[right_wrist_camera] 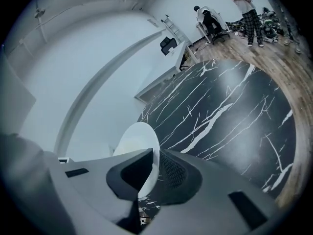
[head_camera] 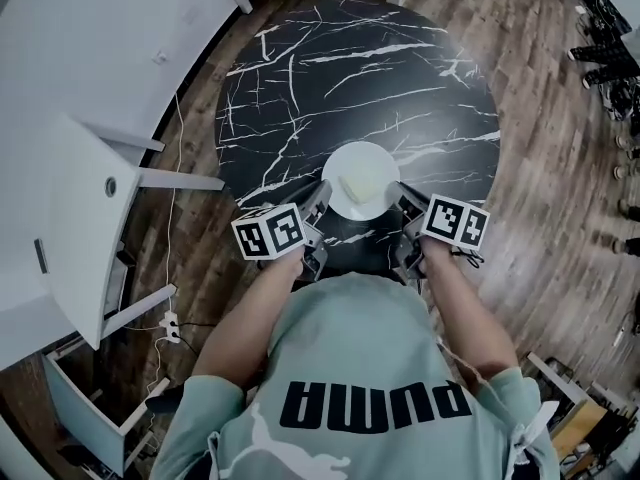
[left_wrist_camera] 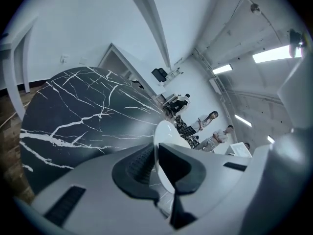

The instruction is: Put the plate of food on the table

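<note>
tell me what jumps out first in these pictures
A white plate is held at the middle of the head view, its rim clamped on either side by the left hand-held gripper and the right hand-held gripper. Beneath it spreads a round black table veined in white.

Head view: from above, steeply down on the worktop [head_camera: 300,78]. Gripper views: close, low, facing inward from opposite sides; all three share the plate [head_camera: 378,161].

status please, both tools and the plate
Left tool and right tool both shut on round white plate, opposite rims. Plate with pale food over near edge of round black marble table; touchdown unclear. Nothing in the way on the tabletop.
</note>
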`<state>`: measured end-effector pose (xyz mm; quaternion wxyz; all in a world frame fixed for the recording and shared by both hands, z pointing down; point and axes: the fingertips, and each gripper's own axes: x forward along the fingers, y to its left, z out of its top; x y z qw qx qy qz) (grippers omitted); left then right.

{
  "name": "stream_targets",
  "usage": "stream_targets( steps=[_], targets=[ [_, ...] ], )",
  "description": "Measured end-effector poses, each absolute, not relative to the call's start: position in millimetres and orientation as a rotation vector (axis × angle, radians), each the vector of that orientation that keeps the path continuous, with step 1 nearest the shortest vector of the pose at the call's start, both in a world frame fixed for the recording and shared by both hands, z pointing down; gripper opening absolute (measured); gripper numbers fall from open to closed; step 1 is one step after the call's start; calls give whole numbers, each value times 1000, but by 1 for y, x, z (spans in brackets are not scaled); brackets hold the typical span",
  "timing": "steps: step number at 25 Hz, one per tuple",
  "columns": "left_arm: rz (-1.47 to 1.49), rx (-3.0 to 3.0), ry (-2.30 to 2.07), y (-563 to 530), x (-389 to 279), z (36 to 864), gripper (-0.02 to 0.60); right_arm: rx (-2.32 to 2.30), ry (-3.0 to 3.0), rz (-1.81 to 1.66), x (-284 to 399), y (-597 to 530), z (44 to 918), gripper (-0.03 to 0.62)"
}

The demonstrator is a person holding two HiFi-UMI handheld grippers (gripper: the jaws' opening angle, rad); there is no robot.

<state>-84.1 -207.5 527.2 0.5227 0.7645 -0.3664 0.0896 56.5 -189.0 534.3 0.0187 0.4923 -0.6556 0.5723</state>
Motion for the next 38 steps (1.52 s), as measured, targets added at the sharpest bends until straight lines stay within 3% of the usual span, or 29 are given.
stream_targets(
  steps=[17, 29, 38],
  targets=[
    [542, 1833, -851, -259, -55, 637, 49, 1680, -1780, 1764, 82, -222, 634, 46],
    [758, 1861, -843, -264, -33, 664, 57, 1646, -1662, 1689, 102, -230, 664, 46],
    [762, 1881, -867, -271, -30, 663, 66, 1649, -1675, 1654, 111, -237, 663, 47]
  ],
)
